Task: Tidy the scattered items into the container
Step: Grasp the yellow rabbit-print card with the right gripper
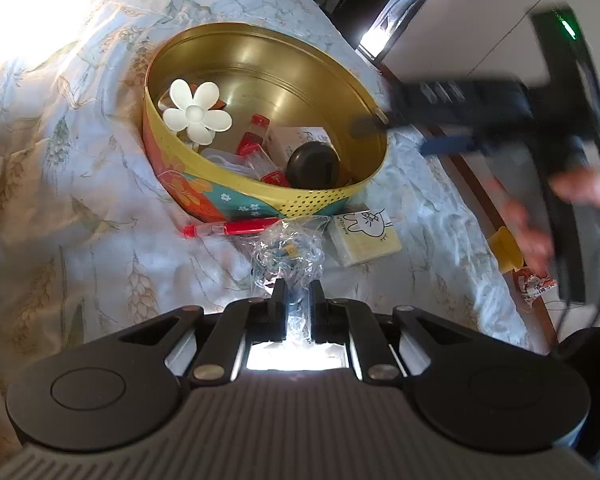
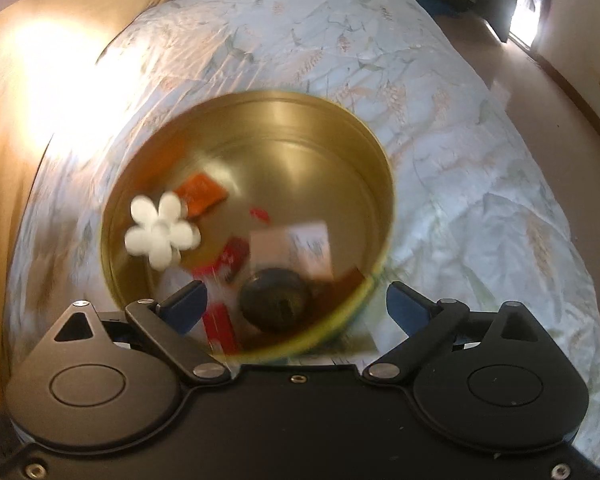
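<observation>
Floral bedspread (image 1: 100,184) under everything. My left tongs (image 1: 298,300) pinch the crinkly clear plastic bag (image 1: 288,252) just outside the round gold tin (image 1: 364,192) – thin film could slip out mid-lift. My right tongs (image 2: 296,308) gape empty over the tin.

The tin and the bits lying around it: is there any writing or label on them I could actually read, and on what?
Nothing reads in full.
"MOR...": partial letters, uncertain, beside a rabbit drawing on the yellow card on the bedspread in front of the round tin.
White box inside the tin: dark handwriting, too blurred to read.
Red packet at the bed's edge: print too small to read.
Red pen: no text visible.
</observation>
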